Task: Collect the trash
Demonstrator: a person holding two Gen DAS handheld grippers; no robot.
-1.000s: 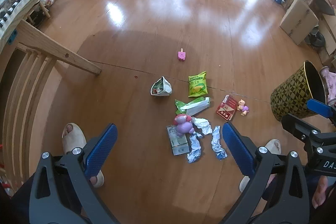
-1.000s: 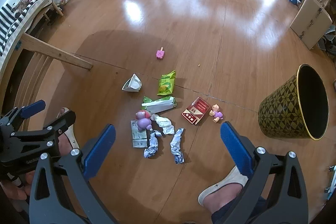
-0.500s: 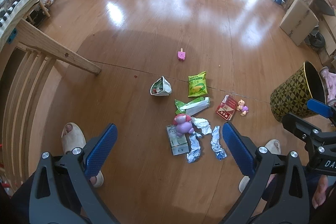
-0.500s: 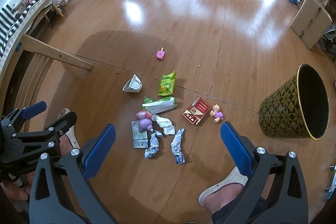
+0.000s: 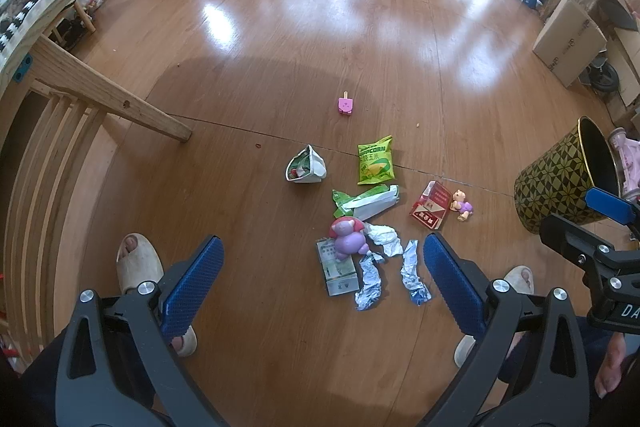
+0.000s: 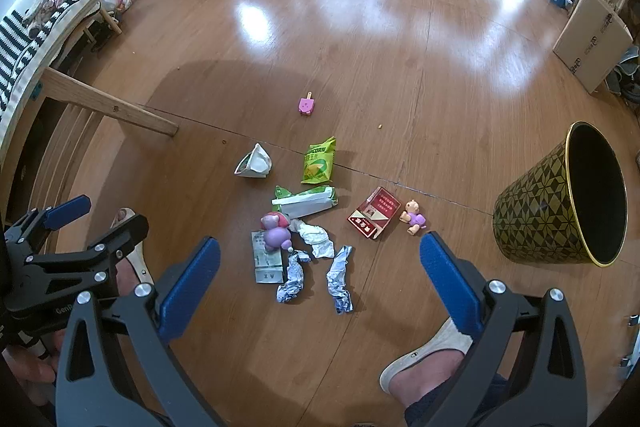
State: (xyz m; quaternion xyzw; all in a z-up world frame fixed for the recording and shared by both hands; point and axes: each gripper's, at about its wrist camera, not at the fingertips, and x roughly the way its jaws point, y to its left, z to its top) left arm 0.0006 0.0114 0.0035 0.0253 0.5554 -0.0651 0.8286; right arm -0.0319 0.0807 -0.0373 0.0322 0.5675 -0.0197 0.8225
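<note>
Litter lies on the wooden floor ahead: a green popcorn bag (image 5: 375,161) (image 6: 318,165), a white folded carton (image 5: 305,170) (image 6: 254,167), a green-white wrapper (image 5: 366,201) (image 6: 305,201), a red cigarette pack (image 5: 429,204) (image 6: 374,217), a flat green box (image 5: 337,269) (image 6: 266,259) and crumpled foil strips (image 5: 370,281) (image 6: 338,279). A black-and-gold patterned bin (image 5: 560,179) (image 6: 560,199) stands at the right. My left gripper (image 5: 320,275) and right gripper (image 6: 320,273) both hover high above the pile, open and holding nothing.
Toys lie among the litter: a purple plush (image 5: 347,237), a small bear figure (image 6: 414,217) and a pink popsicle toy (image 5: 345,105). A wooden slatted frame (image 5: 104,99) rises at the left. The person's slippered feet (image 5: 138,263) (image 6: 424,359) stand near. Cardboard boxes (image 6: 592,35) sit far right.
</note>
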